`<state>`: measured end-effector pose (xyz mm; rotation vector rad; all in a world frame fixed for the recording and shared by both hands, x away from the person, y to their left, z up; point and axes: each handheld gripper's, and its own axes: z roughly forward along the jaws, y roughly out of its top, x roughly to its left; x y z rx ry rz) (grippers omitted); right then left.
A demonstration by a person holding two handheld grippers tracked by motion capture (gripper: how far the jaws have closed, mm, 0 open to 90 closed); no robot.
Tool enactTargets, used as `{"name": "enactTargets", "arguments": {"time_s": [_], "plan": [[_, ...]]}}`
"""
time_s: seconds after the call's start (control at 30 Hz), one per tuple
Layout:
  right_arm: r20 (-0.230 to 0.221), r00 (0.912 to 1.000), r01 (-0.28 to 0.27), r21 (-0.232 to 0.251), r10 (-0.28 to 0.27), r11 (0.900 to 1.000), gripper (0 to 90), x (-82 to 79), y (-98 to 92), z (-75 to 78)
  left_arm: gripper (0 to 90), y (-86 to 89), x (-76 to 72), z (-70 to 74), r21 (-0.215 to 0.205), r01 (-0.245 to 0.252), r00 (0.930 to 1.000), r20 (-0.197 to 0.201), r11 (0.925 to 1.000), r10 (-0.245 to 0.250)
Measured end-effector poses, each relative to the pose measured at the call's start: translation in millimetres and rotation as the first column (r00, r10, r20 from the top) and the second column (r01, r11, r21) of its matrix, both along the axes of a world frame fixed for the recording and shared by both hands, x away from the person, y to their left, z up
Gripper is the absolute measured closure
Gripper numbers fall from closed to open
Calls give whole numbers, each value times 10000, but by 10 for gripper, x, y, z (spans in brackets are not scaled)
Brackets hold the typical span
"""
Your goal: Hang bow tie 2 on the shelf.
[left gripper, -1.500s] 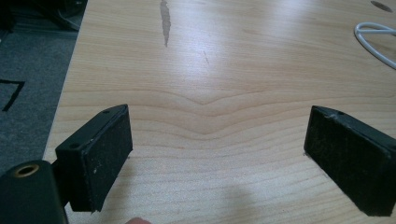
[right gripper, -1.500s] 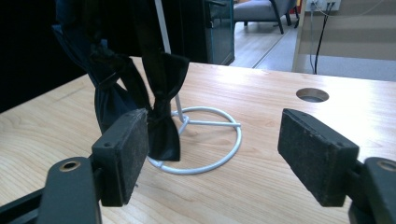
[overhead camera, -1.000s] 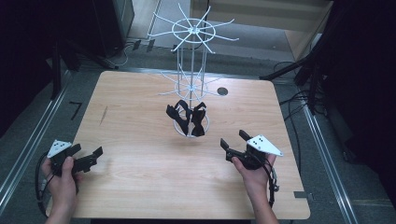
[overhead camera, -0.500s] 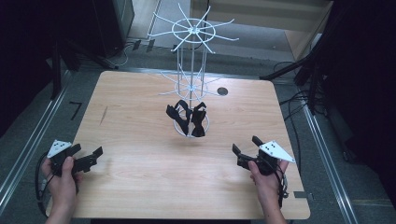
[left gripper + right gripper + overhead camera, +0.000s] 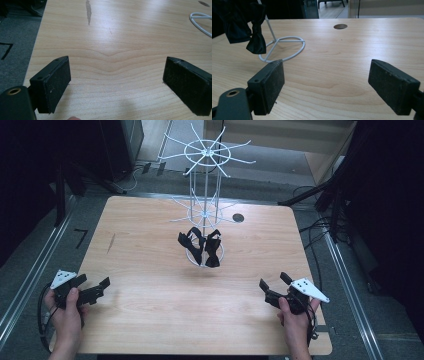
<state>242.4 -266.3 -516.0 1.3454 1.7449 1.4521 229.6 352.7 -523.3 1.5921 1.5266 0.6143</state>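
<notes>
A white wire display rack [image 5: 205, 195] stands at the middle of the wooden table [image 5: 150, 320]. Two black bow ties [image 5: 192, 242] [image 5: 213, 251] hang side by side from its lower tier, above the round base ring [image 5: 287, 48]. In the right gripper view one bow tie [image 5: 255, 43] dangles at the upper left. My left gripper [image 5: 94, 284] rests near the front left corner, open, with bare wood between its pads [image 5: 117, 67]. My right gripper [image 5: 273, 281] sits near the front right, open and holding nothing [image 5: 327, 72], well short of the rack.
A round cable hole [image 5: 238, 218] lies behind and right of the rack. A dark streak [image 5: 111, 242] marks the wood at the left. Metal rails [image 5: 30, 280], cables and dark equipment surround the table on the floor.
My right gripper has drawn back toward the front right edge of the table, away from the rack. The left gripper and the bow ties have stayed put.
</notes>
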Motion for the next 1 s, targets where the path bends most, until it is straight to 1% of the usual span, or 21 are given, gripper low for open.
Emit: {"name": "enactTargets", "arguments": {"time_s": [0.03,0.1,0.2,0.3,0.43,0.53,0.63,1.0], "plan": [[-38,10000,45,138,-44,9999,140,-7,-20,-7,83,0,0,0,-3,0,10000,-2,10000,0],[-98,9999,108,199,-106,9997,140,-16,-61,-23,82,0,0,0,-10,-5,10000,0,10000,5],[-151,9998,149,176,-146,9997,140,-25,-95,-38,82,0,0,0,-16,-13,10000,-4,10000,13],[-192,9995,274,307,-268,9992,140,-47,-150,-49,83,0,0,0,-11,-14,10000,-3,10000,14],[-220,9992,333,278,-327,9991,140,-68,-191,-62,82,0,-1,0,-8,-12,10000,2,10000,12],[-255,9992,311,48,-310,9995,139,-83,-224,-87,83,0,-1,0,-11,-21,10000,-2,10000,21],[-373,9988,317,-296,-328,9991,139,-101,-263,-124,82,0,0,0,-24,-21,10000,1,10000,21],[-631,9958,629,-472,-658,9969,139,-205,-456,-191,83,0,0,-1,-28,-27,10000,1,10000,27]]}}
